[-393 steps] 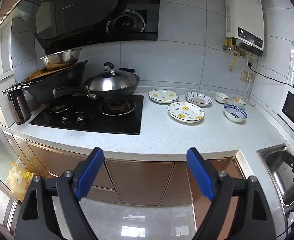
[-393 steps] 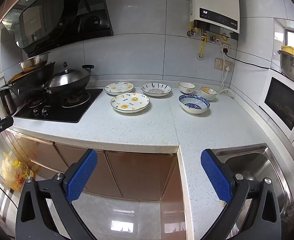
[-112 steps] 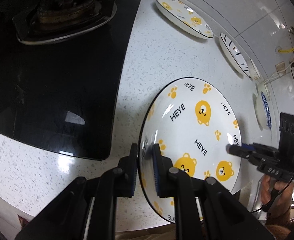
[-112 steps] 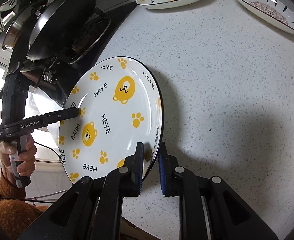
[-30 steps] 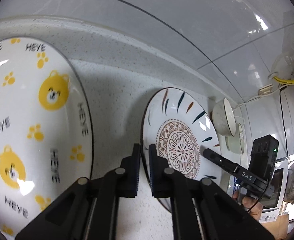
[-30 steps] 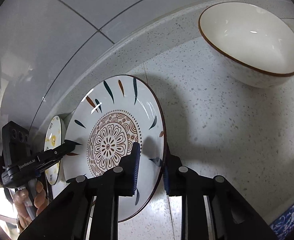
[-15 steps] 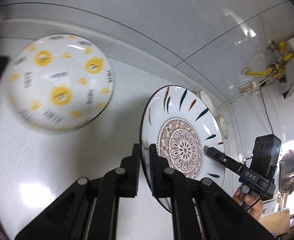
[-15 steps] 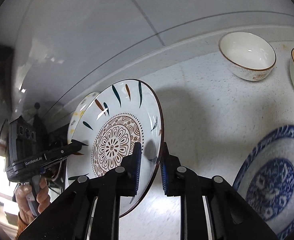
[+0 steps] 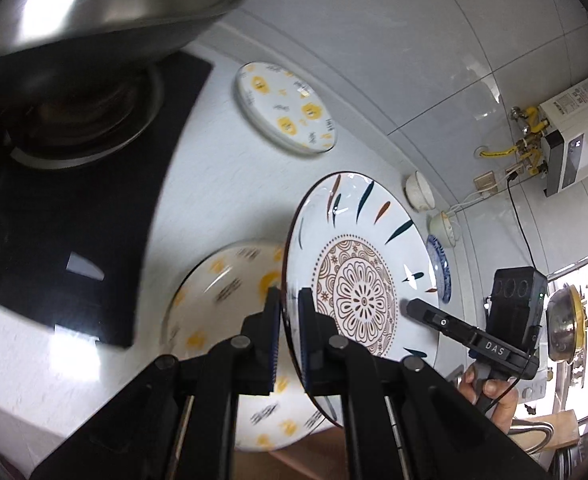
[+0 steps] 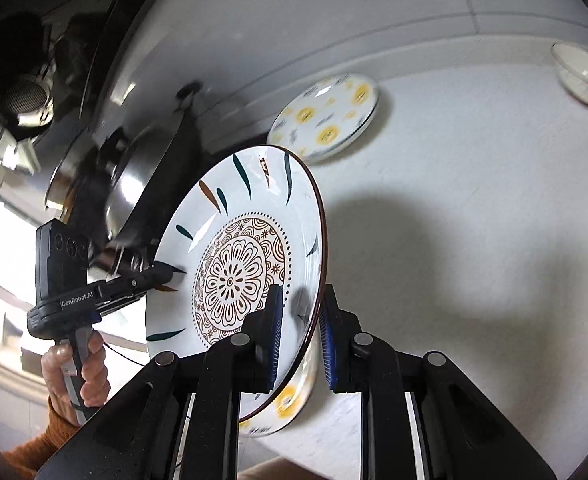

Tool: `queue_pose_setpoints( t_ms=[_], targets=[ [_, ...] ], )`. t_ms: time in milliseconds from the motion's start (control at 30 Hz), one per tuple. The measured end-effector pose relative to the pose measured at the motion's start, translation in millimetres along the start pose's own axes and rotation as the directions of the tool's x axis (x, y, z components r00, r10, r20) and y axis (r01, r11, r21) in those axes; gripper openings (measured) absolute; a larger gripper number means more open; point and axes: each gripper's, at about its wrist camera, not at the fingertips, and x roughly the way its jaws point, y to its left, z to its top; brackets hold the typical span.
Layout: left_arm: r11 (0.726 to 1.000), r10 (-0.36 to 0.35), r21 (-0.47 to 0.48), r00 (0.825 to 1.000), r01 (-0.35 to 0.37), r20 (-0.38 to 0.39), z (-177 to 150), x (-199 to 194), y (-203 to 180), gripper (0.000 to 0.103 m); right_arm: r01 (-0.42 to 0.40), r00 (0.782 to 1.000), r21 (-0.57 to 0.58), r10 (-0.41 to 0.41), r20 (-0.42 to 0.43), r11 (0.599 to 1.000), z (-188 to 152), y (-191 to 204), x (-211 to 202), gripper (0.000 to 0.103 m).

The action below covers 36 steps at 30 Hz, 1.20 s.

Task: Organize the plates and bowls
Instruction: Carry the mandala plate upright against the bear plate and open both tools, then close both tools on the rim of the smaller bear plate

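Both grippers hold one floral-patterned plate by opposite rims, above the counter. My left gripper is shut on its left rim; my right gripper is shut on its right rim, where the plate shows tilted. Under it lies a large yellow bear plate, whose edge also shows in the right wrist view. A smaller bear plate lies at the back by the wall, also in the right wrist view.
A steel wok sits on the black hob to the left. A small white bowl, another bowl and a blue-patterned bowl stand further right. The small white bowl also shows in the right wrist view.
Both grippers carried the floral plate away from the wall, toward the front, to above the large bear plate. The wok and hob have come into view.
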Motion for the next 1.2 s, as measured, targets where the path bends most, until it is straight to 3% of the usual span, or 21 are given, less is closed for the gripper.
queue_pose_setpoints(
  t_ms=[167,300,633,1000,1100,1133,1200],
  targets=[
    [0.999,0.001,-0.04,0.999,-0.002,-0.033,-25,-1,45,0.008,-0.021,0.996,0.017,0.023,-0.087,1.0,-40,16,45,0.017],
    [1.0,0.015,-0.025,0.999,-0.016,-0.049,-29,7,59,0.008,0.0,0.992,0.039,0.005,-0.125,0.999,-63,12,64,0.017],
    [1.0,0.016,0.016,0.993,-0.014,-0.117,-28,28,66,0.006,0.087,0.986,0.094,-0.073,-0.148,0.992,-63,6,81,0.019],
    [0.992,0.078,0.112,0.986,-0.062,-0.146,-25,36,52,0.012,0.07,0.994,0.157,-0.055,-0.096,0.985,-66,5,66,0.025],
    [0.992,0.044,0.126,0.992,-0.029,-0.118,-22,30,47,0.035,0.079,0.995,0.161,-0.068,-0.072,0.984,-65,6,61,0.034],
    [0.989,0.054,0.14,0.994,-0.04,-0.098,-21,27,45,0.048,0.077,0.996,0.164,-0.07,-0.051,0.983,-64,6,56,0.035],
    [0.979,0.091,0.185,0.995,-0.081,-0.049,-20,19,39,0.052,0.07,0.997,0.173,-0.066,-0.024,0.982,-61,7,49,0.039]
  ],
)
